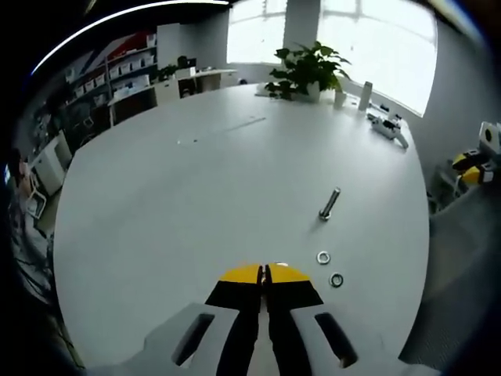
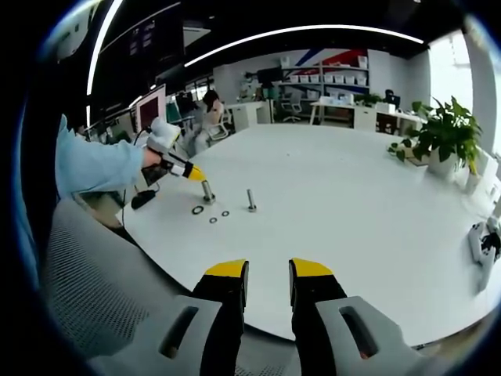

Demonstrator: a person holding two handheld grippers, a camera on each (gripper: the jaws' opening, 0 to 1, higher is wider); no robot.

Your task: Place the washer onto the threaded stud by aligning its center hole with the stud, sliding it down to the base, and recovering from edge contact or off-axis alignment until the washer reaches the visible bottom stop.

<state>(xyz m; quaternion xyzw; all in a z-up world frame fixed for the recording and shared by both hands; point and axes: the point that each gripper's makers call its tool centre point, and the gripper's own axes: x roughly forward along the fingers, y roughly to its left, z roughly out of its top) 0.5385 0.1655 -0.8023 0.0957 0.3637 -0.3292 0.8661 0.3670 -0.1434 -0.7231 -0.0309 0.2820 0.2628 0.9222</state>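
Left gripper (image 1: pixel 265 272) pinched shut — washers (image 1: pixel 323 257) just ahead; right gripper (image 2: pixel 268 269) parted — second stud (image 2: pixel 251 200) upright.

An open-plan office. The large white rounded surface (image 2: pixel 344 204) sits in a wide room with shelving (image 1: pixel 129 66) full of white storage boxes along the far wall, further desks (image 2: pixel 356 110) and office chairs (image 2: pixel 296 104) beyond it, and long curved strip lights (image 2: pixel 305 33) on a dark ceiling. A potted plant (image 1: pixel 305 70) stands at the surface's far edge before bright windows (image 1: pixel 376 39).
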